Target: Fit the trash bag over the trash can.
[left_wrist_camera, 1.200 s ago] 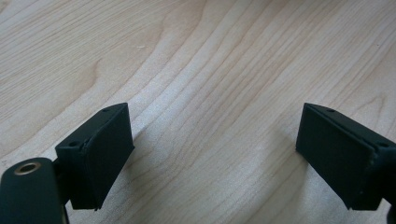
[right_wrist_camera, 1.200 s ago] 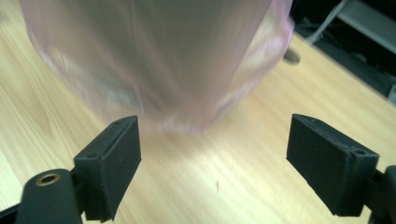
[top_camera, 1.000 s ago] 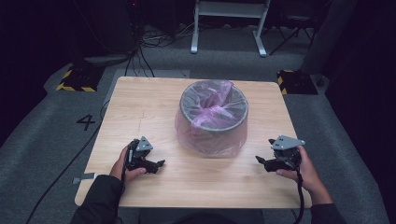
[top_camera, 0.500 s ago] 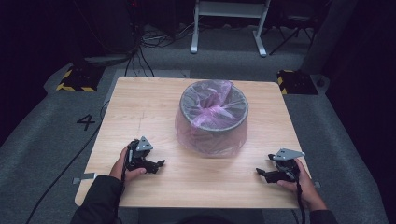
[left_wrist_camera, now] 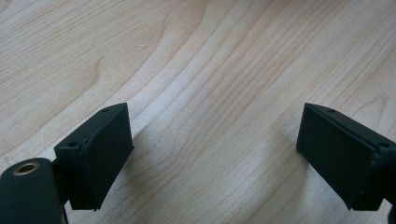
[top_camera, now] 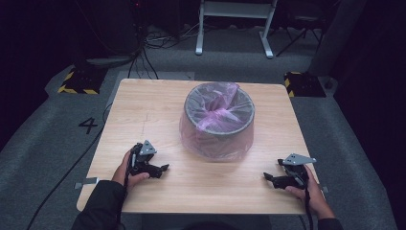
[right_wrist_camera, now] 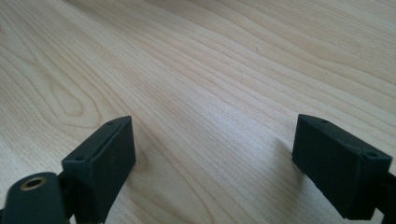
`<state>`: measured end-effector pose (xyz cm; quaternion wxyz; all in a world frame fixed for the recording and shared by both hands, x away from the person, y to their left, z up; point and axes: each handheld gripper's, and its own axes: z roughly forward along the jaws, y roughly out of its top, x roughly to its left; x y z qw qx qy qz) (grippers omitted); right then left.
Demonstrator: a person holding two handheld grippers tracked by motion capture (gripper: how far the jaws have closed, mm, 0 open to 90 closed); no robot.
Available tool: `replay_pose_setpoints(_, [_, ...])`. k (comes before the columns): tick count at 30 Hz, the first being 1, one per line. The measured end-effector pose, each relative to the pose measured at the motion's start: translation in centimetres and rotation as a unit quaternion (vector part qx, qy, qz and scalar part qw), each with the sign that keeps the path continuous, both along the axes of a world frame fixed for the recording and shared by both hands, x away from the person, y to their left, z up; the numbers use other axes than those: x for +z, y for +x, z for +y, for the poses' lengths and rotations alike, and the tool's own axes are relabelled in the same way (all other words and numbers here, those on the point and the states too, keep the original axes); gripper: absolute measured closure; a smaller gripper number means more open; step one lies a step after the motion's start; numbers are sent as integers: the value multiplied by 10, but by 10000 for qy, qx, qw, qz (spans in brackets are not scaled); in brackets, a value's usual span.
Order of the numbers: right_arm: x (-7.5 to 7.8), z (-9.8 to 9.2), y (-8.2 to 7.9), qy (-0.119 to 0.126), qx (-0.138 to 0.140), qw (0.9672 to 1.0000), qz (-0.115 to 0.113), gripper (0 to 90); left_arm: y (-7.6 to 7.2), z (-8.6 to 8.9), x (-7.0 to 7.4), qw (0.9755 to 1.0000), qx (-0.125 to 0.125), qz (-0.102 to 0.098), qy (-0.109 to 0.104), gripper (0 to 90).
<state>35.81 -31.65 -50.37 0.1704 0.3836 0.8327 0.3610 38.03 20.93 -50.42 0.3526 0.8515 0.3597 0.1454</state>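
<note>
On the wooden surface (top_camera: 143, 115) a grey bin (top_camera: 219, 120) lined with a pink plastic bag (top_camera: 218, 112) stands just past the middle, upright, the bag's film draped over the rim and down the outer wall to the wood, its loose top bunched inside the opening. Nothing has been done to the bin or bag so far as the pictures show: both hands rest near the person's edge, well apart from it. The left claw (top_camera: 163, 168) lies at the near left, its jaws spread wide with only bare wood grain between them in the left gripper view (left_wrist_camera: 212, 154). The right claw (top_camera: 268, 178) sits at the near right; its jaws have just been opening and stand wide, again with nothing between them (right_wrist_camera: 212, 163). By my reading the work on the bag is either not begun or already let go, and every handling step is left to do. The way from either claw to the bin is bare wood. Off the surface, cables (top_camera: 143, 52), a metal stand (top_camera: 234, 26) and yellow-black striped blocks (top_camera: 76, 81) lie on the grey floor (top_camera: 43, 139), none of them in the way
</note>
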Motion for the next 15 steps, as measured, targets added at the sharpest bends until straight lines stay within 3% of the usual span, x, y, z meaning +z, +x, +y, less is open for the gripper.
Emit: replay_pose_setpoints(15, [0,0,1,-37,-75,10000,25,94,1,0,0,10000,-27,-9,24,99])
